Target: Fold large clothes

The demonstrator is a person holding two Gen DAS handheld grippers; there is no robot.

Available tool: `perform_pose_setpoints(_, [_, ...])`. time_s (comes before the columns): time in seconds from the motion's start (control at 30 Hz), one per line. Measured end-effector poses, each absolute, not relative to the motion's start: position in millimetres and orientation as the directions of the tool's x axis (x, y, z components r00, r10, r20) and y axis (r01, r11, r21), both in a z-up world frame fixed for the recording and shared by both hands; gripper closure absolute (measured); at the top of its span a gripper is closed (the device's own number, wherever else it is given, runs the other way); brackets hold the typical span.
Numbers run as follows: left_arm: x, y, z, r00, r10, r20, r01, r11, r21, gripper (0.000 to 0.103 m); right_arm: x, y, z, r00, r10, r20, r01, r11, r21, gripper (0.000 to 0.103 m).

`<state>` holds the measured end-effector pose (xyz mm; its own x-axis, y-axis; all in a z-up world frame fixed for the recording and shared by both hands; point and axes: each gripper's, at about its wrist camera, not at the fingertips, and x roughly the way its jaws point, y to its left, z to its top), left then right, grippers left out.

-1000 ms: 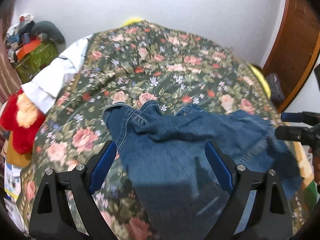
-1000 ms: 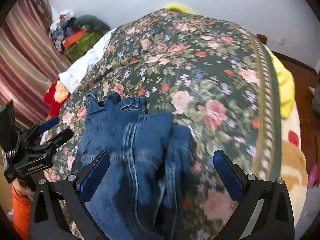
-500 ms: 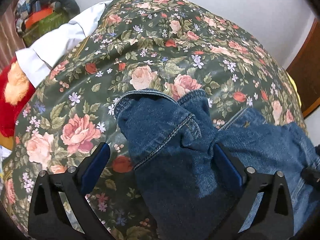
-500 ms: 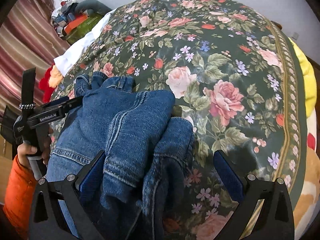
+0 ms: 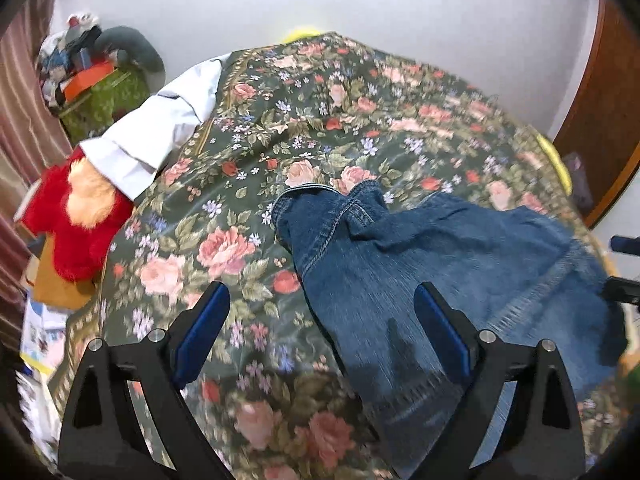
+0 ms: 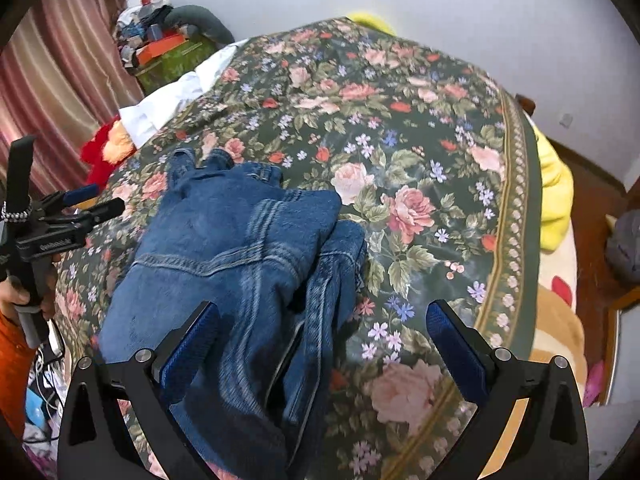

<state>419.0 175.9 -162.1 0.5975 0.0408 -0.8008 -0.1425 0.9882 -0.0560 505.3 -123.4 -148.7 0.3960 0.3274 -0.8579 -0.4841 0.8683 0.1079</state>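
Note:
A pair of blue jeans (image 5: 432,264) lies folded on a bed with a dark green floral cover (image 5: 320,128). It also shows in the right wrist view (image 6: 240,248), with one part lapped over another. My left gripper (image 5: 322,332) is open and empty, held above the near edge of the jeans. My right gripper (image 6: 320,344) is open and empty above the right side of the jeans. The left gripper also shows at the left of the right wrist view (image 6: 92,202). The right gripper's tips show at the right edge of the left wrist view (image 5: 624,268).
A white garment (image 5: 160,128) and a red plush toy (image 5: 76,216) lie at the bed's left side. A green box with clutter (image 5: 104,92) stands by a striped curtain (image 6: 52,80). A yellow blanket (image 6: 554,192) hangs at the right edge. A wooden door (image 5: 604,120) is at the right.
Both grippers have pulled back and up from the jeans, which now look smaller and farther away. The jeans lie where they were. Both grippers stayed open.

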Motion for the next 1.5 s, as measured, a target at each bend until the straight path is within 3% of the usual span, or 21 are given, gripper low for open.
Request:
perform_pose_setpoints(0.13, [402,181,-169,0.576,-0.086,-0.813,-0.146,0.968,-0.206,0.008,499,-132,-146,0.363,0.419,-0.832,-0.481,0.849,0.218,0.000])
perform_pose_setpoints(0.33, [399,167,-217,0.466,-0.247,-0.850,-0.167,0.918,-0.359,0.008,522,-144,-191,0.202,0.481,-0.853,-0.366,0.845,0.390,0.000])
perform_pose_setpoints(0.5, [406,183,-248,0.467,-0.418,-0.779,-0.261,0.777,-0.573,0.008,540,-151,-229,0.024,0.609,-0.793,-0.253,0.771,0.584,0.000])
perform_pose_setpoints(0.83, [434,186,-285,0.466,-0.571,-0.676,-0.295,0.620,-0.727,0.007,554,-106,-240,0.025,0.600,-0.799,-0.356,0.753,0.554,0.000])
perform_pose_setpoints(1.03, [447,177,-288,0.474,-0.562,-0.678,-0.295,0.624,-0.724,0.007,562,-87,-243,0.036,0.581,-0.813,-0.377,0.761,0.528,0.000])
perform_pose_setpoints(1.07, [447,177,-288,0.476,-0.562,-0.677,-0.295,0.623,-0.724,0.009,563,-88,-244,0.039,0.587,-0.808,-0.372,0.759,0.534,0.002])
perform_pose_setpoints(1.13, [445,175,-283,0.480,-0.555,-0.680,-0.293,0.629,-0.720,0.016,561,-89,-242,0.041,0.605,-0.795,-0.372,0.748,0.549,0.018])
perform_pose_setpoints(1.23, [440,167,-266,0.490,-0.510,-0.707,-0.263,0.687,-0.678,0.024,548,-91,-232,0.075,0.594,-0.801,-0.415,0.749,0.516,0.032])
perform_pose_setpoints(1.5, [419,149,-214,0.519,-0.452,-0.725,-0.176,0.774,-0.609,0.037,522,-92,-203,0.081,0.596,-0.799,-0.426,0.745,0.512,0.053])
